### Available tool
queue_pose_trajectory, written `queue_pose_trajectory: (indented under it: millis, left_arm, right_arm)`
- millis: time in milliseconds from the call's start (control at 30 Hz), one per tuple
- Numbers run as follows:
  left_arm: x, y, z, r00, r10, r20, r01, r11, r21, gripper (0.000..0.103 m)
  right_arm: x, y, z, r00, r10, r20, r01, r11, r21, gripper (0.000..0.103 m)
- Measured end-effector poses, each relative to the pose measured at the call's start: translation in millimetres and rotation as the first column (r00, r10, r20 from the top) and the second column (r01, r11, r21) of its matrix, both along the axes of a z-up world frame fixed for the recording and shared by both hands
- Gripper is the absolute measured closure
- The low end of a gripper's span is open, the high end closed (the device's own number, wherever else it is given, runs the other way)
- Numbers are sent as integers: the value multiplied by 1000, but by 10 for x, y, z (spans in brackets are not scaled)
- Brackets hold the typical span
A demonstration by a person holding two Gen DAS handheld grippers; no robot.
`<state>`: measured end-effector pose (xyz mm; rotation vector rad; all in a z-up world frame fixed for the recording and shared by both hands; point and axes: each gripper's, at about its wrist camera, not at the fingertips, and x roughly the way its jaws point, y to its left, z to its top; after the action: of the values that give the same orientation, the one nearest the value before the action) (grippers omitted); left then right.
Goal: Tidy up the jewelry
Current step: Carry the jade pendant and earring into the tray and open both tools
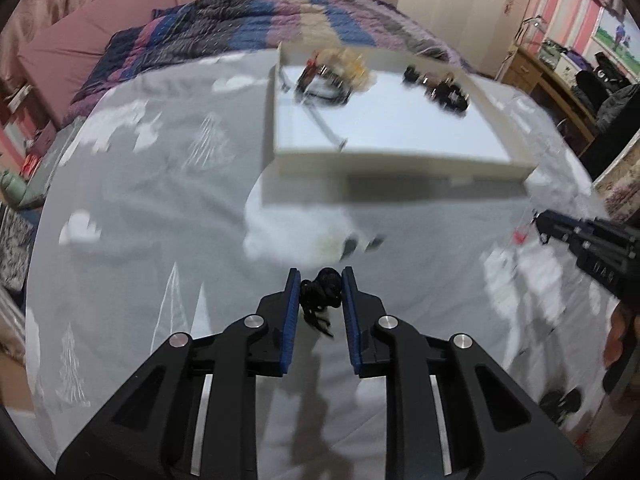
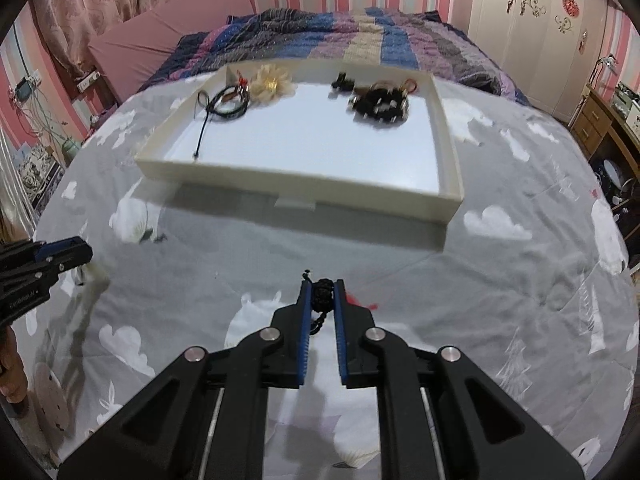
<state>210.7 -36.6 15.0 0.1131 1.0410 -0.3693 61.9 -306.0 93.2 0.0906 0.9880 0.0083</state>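
Note:
My left gripper (image 1: 321,278) is shut on a black braided cord bracelet (image 1: 320,300), held above the grey bedspread in front of the white tray (image 1: 360,158). My right gripper (image 2: 322,282) is shut on a black beaded bracelet (image 2: 322,294) with a red tassel (image 2: 362,302) trailing to its right. The tray (image 2: 304,182) holds a black cord bracelet (image 2: 228,102) and a cream flower piece (image 2: 272,82) at far left, and a dark pile of jewelry (image 2: 380,104) at far right. Each gripper shows at the edge of the other's view, the right one (image 1: 540,226) and the left one (image 2: 86,254).
The tray lies on a grey bedspread (image 2: 520,280) with white cloud prints. A striped quilt (image 2: 340,32) is bunched behind the tray. A wooden desk (image 1: 540,76) stands to the right of the bed, a white wardrobe (image 2: 528,20) beyond.

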Motion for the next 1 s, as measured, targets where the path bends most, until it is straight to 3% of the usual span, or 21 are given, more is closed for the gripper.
queue_pose_trajectory:
  millis: [233, 433, 633, 1000]
  left_arm:
    - [371, -315, 385, 998, -46, 42, 47, 998, -42, 84]
    - [627, -573, 537, 995, -73, 63, 78, 994, -81, 84]
    - [877, -823, 507, 993, -91, 72, 98, 990, -99, 84]
    - [1355, -1038, 141, 996, -72, 45, 76, 993, -92, 84]
  right_arm:
    - [163, -108, 307, 998, -6, 61, 7, 1000, -11, 92]
    - [432, -200, 559, 994, -16, 109, 17, 1000, -2, 92]
    - [782, -238, 600, 992, -20, 124, 19, 1000, 10, 92]
    - [1327, -456, 287, 992, -65, 111, 62, 998, 24, 92]
